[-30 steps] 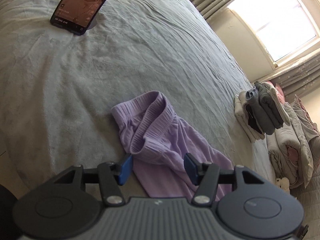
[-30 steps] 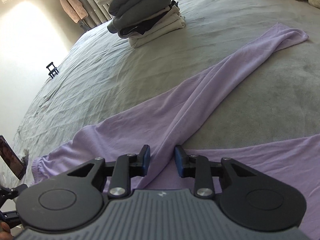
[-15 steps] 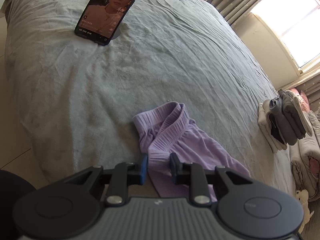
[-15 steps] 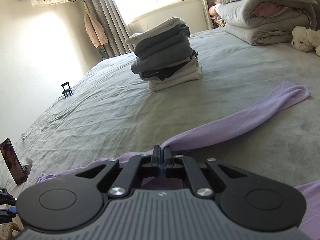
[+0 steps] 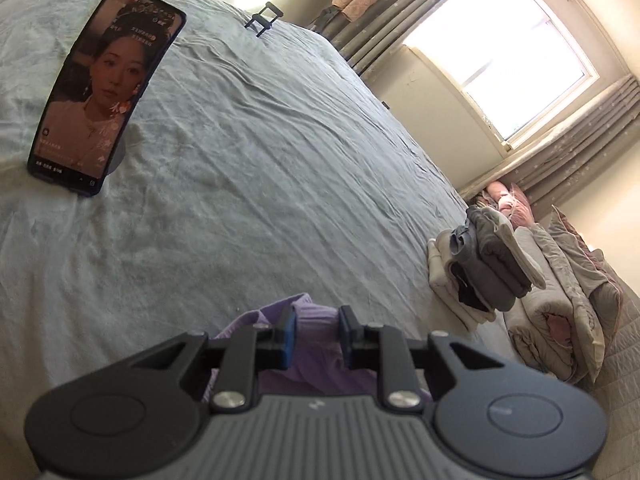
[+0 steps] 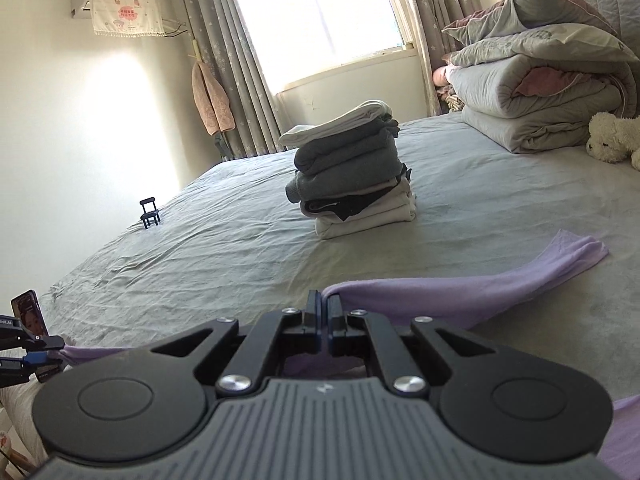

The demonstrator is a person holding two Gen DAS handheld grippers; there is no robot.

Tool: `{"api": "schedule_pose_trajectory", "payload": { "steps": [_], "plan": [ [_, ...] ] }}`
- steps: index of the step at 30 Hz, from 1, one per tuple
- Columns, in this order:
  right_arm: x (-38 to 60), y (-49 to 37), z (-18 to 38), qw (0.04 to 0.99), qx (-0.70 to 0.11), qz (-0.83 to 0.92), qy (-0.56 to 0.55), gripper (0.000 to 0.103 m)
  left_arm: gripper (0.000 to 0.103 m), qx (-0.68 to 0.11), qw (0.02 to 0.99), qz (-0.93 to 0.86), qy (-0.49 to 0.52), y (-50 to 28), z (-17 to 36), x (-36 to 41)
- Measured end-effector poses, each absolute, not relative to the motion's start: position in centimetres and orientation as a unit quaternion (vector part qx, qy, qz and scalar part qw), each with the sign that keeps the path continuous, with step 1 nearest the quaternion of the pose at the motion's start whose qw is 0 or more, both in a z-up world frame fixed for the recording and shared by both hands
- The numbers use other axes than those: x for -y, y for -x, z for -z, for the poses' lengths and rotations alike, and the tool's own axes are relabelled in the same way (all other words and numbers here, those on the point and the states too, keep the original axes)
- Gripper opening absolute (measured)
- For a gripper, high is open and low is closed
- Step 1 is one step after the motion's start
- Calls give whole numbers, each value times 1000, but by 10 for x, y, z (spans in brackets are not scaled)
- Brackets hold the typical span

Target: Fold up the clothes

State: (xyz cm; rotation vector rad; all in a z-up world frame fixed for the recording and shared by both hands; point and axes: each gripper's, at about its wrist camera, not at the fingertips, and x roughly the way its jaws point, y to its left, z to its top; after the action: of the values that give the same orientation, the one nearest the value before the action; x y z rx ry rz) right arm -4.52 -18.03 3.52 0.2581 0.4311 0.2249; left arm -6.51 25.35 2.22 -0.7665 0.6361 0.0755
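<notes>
You are holding the lilac garment (image 6: 460, 292) in both tools right now. Your left hand-held gripper (image 5: 316, 334) is standing narrow, its blue pads (image 5: 289, 332) pinching a bunched, ribbed hem or cuff, and that thick gather is filling the gap between the jaws. Your right hand-held gripper (image 6: 323, 320) is standing almost fully together, nipping a thin fold of the same cloth, with one long limb trailing away across the bed (image 6: 240, 240) toward the side where the rolled quilts (image 6: 540, 96) are lying. The rest of the garment is lying along the near edge of the bed, below both tools.

Judging by how it is draping, this is a light, soft, stretchy knit: it is going to sag and swing, and it is not going to hold any shape by itself. The ribbed band is giving you the firmest bite, so keep taking it there and at seams, since single thin layers may be slipping out. The trailing limb may be dragging and twisting on the sheet, so keep it well apart from the folded stack (image 6: 352, 172) and the phone (image 5: 106, 88) near the bed's far corner
</notes>
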Motion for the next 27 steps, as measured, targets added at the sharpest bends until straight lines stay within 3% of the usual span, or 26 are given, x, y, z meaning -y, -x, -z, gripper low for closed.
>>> {"api": "schedule_pose_trajectory", "payload": {
  "steps": [7, 19, 24, 27],
  "plan": [
    [164, 77, -32, 957, -242, -144, -70, 4, 22, -340, 888, -22, 310, 76, -7, -267],
    [142, 81, 25, 907, -390, -160, 9, 4, 23, -413, 890, -48, 186, 86, 21, -253],
    [143, 78, 33, 898, -409, -163, 4, 7, 29, -416, 898, -59, 133, 93, 20, -241],
    [152, 76, 30, 894, -415, -167, -26, 13, 40, -409, 901, -72, 125, 98, 10, -238]
  ]
}}
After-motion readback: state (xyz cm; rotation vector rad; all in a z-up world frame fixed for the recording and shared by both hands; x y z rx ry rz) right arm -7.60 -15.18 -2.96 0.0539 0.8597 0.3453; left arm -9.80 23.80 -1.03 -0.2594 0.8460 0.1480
